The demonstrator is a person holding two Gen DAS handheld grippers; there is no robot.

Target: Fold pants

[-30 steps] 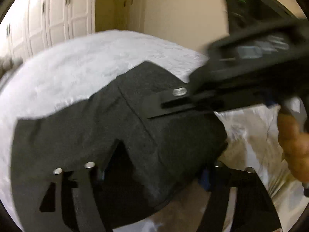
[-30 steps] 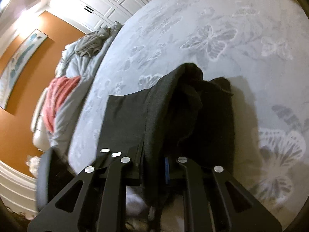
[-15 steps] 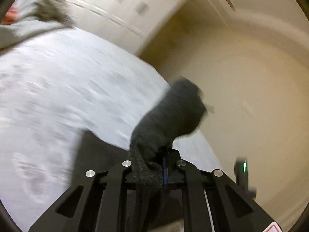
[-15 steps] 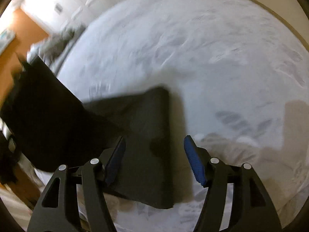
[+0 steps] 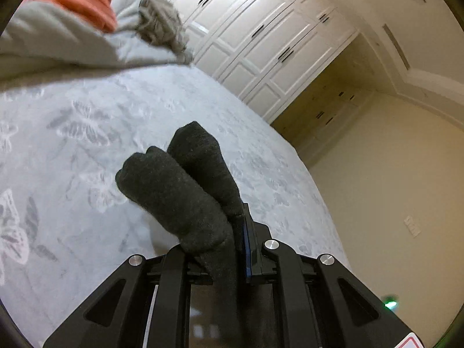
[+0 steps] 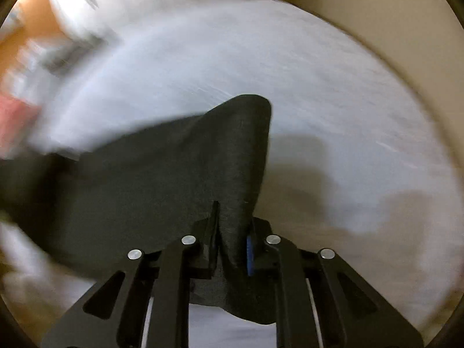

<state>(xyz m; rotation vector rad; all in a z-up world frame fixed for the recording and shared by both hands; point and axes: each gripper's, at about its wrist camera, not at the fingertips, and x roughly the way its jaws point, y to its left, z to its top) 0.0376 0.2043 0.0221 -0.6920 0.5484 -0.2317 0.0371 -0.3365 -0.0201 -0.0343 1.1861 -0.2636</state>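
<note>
Pants lifted at two points: fold carry in progress

Pants (image 5: 185, 191) of dark charcoal knit fabric are held off the pale grey butterfly-print bed cover (image 5: 72, 150) by both tools. In the left wrist view, the left tool (image 5: 229, 249) is clamped together on a bunched edge of the fabric, which rises in two rolled lobes through the centre of the frame. In the right wrist view, the right tool (image 6: 232, 246) has just been closing its jaws, and a ridge of the same fabric now sits pinched between them at lower centre; the remaining cloth drapes away toward the left edge of the frame. This view is motion-blurred, so the far end of the garment cannot be read.

Step in hand, as judged: both grips are established and the garment is raised for a fold.

Next move calls for:
- Equal tension between the two grips, so the held edge stays straight.
- A carry over the bed toward the opposite edge of the garment.
- Lowering before release, so that the layers lie flat and aligned.
</note>
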